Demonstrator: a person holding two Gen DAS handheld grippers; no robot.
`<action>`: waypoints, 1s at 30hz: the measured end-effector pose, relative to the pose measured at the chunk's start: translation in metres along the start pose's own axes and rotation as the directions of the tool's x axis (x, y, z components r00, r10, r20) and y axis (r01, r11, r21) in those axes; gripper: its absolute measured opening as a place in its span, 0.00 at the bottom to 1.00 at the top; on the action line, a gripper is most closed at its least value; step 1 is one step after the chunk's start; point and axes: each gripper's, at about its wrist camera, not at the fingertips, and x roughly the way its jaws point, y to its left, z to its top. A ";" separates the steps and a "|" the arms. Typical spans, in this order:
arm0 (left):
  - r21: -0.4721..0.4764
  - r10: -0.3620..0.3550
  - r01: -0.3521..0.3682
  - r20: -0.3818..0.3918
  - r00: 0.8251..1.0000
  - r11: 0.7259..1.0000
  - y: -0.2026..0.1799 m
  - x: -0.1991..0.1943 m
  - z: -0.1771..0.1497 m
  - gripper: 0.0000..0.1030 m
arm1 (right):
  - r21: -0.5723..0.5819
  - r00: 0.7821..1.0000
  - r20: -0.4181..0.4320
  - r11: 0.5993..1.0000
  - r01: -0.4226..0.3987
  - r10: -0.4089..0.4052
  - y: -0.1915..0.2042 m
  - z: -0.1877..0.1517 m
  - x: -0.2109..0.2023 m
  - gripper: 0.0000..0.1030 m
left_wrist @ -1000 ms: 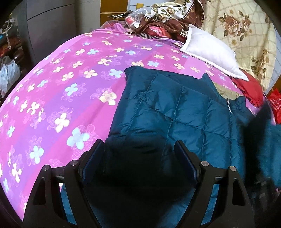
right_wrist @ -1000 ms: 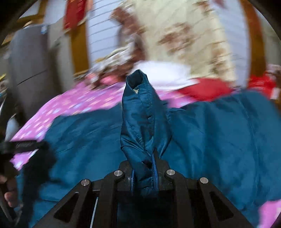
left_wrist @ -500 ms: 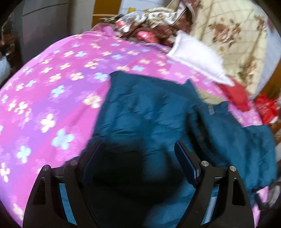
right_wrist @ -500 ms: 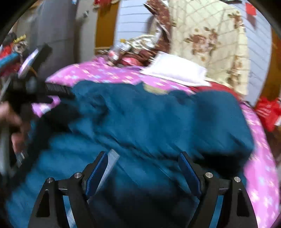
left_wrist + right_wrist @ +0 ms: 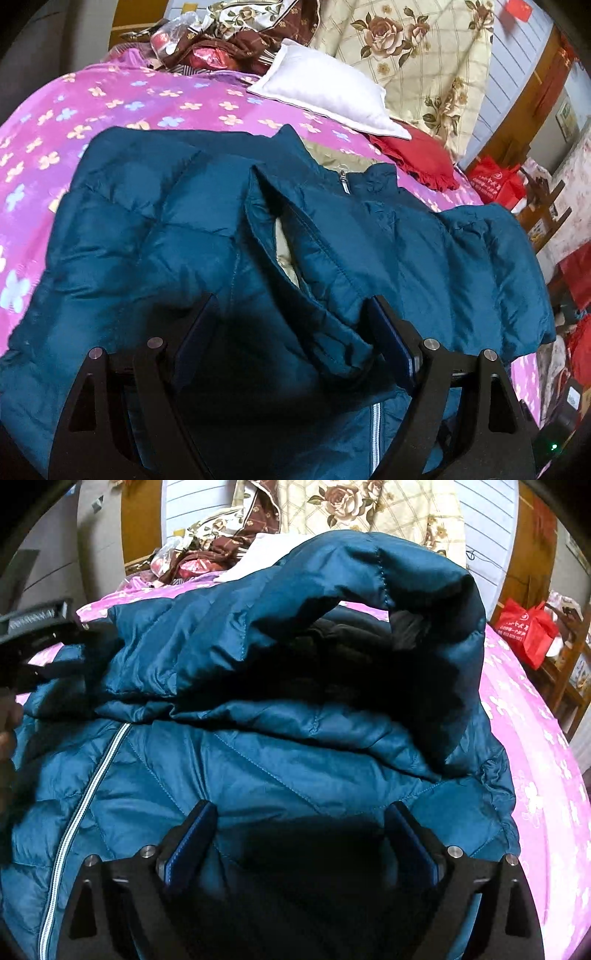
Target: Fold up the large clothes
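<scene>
A teal quilted down jacket (image 5: 184, 229) lies on a bed with a pink flowered sheet (image 5: 110, 99). Its zipper pull (image 5: 344, 181) sits by the collar. My left gripper (image 5: 291, 332) is open and empty, low over the jacket's lower part, with a front flap bunched between its fingers. In the right wrist view the jacket (image 5: 280, 775) fills the frame, with one sleeve (image 5: 369, 576) folded across the body and arched up. My right gripper (image 5: 299, 830) is open and empty just above the fabric. The left gripper (image 5: 33, 627) shows at the left edge.
A white pillow (image 5: 325, 88) and a red cloth (image 5: 417, 155) lie at the head of the bed. A pile of floral fabrics (image 5: 229, 33) sits behind. A rose-patterned blanket (image 5: 417, 55) hangs at the back. Red bags (image 5: 524, 627) and wooden furniture stand to the right.
My right gripper was shut on a jacket sleeve a second ago; it has let go and stands open. The sleeve now lies folded over the body. The left gripper shifted right over the jacket.
</scene>
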 end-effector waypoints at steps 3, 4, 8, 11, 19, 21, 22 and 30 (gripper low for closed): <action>-0.041 -0.044 0.045 0.006 0.999 0.998 0.006 -0.006 0.001 0.80 | -0.002 1.000 0.000 1.000 0.007 -0.007 0.002 -0.002 -0.003 0.91; -0.055 -0.067 0.068 0.016 0.998 0.996 0.008 -0.011 0.002 0.80 | -0.003 1.000 -0.001 1.000 0.008 -0.008 0.006 0.002 0.000 0.91; -0.063 -0.116 0.118 0.034 0.993 0.991 0.006 -0.016 0.004 0.81 | -0.009 1.000 -0.002 1.000 0.018 -0.018 0.011 0.004 0.002 0.91; -0.064 -0.092 0.093 0.006 0.996 0.994 0.006 -0.008 0.003 0.81 | -0.012 1.000 -0.002 1.000 0.022 -0.022 0.014 0.005 0.003 0.91; 0.040 -0.058 0.057 0.012 0.998 0.998 -0.011 -0.003 -0.006 0.32 | -0.011 1.000 -0.003 1.000 0.024 -0.024 0.015 0.005 0.003 0.92; 0.043 -0.049 0.049 0.005 0.999 0.998 -0.011 -0.002 -0.007 0.14 | -0.011 1.000 -0.003 1.000 0.024 -0.024 0.015 0.005 0.003 0.92; 0.033 -0.061 0.060 0.010 0.998 0.998 -0.009 -0.005 -0.007 0.10 | -0.010 1.000 -0.003 1.000 0.024 -0.024 0.015 0.004 0.003 0.92; -0.061 -0.017 0.026 0.143 0.990 0.998 0.017 -0.065 0.006 0.07 | -0.002 1.000 -0.009 1.000 0.022 -0.022 0.014 0.005 0.006 0.94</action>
